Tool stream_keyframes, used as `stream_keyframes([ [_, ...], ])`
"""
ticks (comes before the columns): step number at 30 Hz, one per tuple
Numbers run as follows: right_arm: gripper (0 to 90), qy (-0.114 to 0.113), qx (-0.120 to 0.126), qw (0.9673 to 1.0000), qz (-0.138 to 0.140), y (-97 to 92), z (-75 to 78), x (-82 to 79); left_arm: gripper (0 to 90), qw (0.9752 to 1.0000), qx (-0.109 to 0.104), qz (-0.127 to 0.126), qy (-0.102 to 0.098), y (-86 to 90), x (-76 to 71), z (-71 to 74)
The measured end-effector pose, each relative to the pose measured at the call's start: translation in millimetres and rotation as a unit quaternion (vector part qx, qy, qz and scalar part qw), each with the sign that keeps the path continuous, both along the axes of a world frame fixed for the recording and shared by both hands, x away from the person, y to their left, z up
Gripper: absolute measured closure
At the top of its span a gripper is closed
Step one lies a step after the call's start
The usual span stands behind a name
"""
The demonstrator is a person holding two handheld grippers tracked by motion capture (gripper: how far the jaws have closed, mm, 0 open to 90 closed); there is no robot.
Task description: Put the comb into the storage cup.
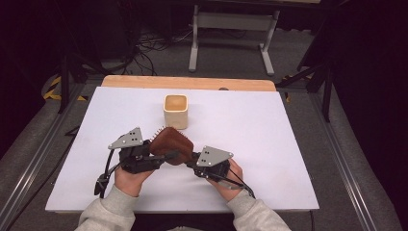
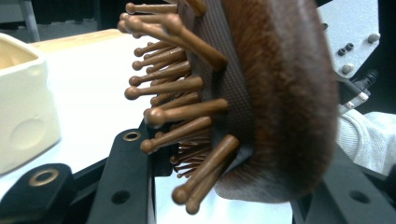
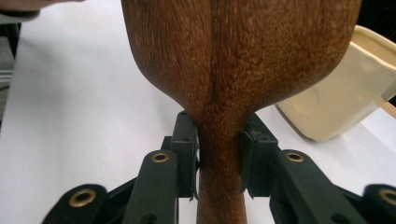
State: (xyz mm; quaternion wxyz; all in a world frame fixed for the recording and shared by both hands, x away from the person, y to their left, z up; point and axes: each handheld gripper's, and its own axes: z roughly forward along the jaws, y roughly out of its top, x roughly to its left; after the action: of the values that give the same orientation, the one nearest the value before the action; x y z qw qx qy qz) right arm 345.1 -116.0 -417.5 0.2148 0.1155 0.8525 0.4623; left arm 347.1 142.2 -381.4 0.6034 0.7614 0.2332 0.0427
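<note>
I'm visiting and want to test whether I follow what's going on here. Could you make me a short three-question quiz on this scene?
1. True or false: the brown hairbrush is lying flat on the white table, untouched.
2. Which part of the brush does the right gripper clamp: A) the bristles, B) the narrow handle neck, C) the rim of the cream cup?
3. What does the left gripper hold?

Key
1. False: both grippers hold it up above the table.
2. B: the jaws press on either side of the neck.
3. The brush's head, with the bristles pointing to one side between its jaws.
</note>
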Motion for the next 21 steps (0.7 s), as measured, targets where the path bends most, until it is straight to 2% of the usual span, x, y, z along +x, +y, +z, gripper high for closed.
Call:
stream_keyframes([
  [1,67.8,0.002,0.005,1.0,0.004,-1.2,1.3,0.5,59.1,1.0,0.001,0.003,-0.002,-0.4,-0.5,1.2],
  [2,61.7,0.002,0.015,0.9999,0.003,-3.6,4.1,0.3,59.5,0.9999,0.008,0.008,-0.009,0.9,-0.3,4.7],
  [4,59.4,0.0,0.017,0.9999,0.001,-4.4,5.1,-0.1,59.5,0.9999,0.005,0.009,-0.008,2.5,0.4,6.4],
  [7,49.8,-0.005,0.023,0.9997,0.002,-7.7,8.4,-0.2,59.5,0.9999,0.006,0.012,-0.01,5.8,1.7,11.1],
  [8,46.2,-0.004,0.026,0.9996,0.003,-8.7,9.2,0.2,59.5,0.9997,0.013,0.012,-0.014,7.2,2.2,14.3],
  [10,30.6,0.004,0.046,0.9989,0.01,-11.9,10.9,2.9,59.3,0.9996,0.016,0.014,-0.017,8.3,2.4,17.6],
  [11,30.6,0.004,0.046,0.9989,0.01,-11.9,10.9,2.9,59.3,0.9996,0.017,0.014,-0.018,8.7,2.6,19.0],
  [15,9.7,0.028,0.067,0.9973,0.012,-16.6,11.7,9.3,59.0,0.9986,0.037,0.019,-0.033,12.9,5.4,32.0],
  [21,1.9,0.04,0.077,0.9962,0.004,-20.8,11.8,13.4,58.7,0.9981,0.042,0.025,-0.039,17.0,9.0,43.3],
])
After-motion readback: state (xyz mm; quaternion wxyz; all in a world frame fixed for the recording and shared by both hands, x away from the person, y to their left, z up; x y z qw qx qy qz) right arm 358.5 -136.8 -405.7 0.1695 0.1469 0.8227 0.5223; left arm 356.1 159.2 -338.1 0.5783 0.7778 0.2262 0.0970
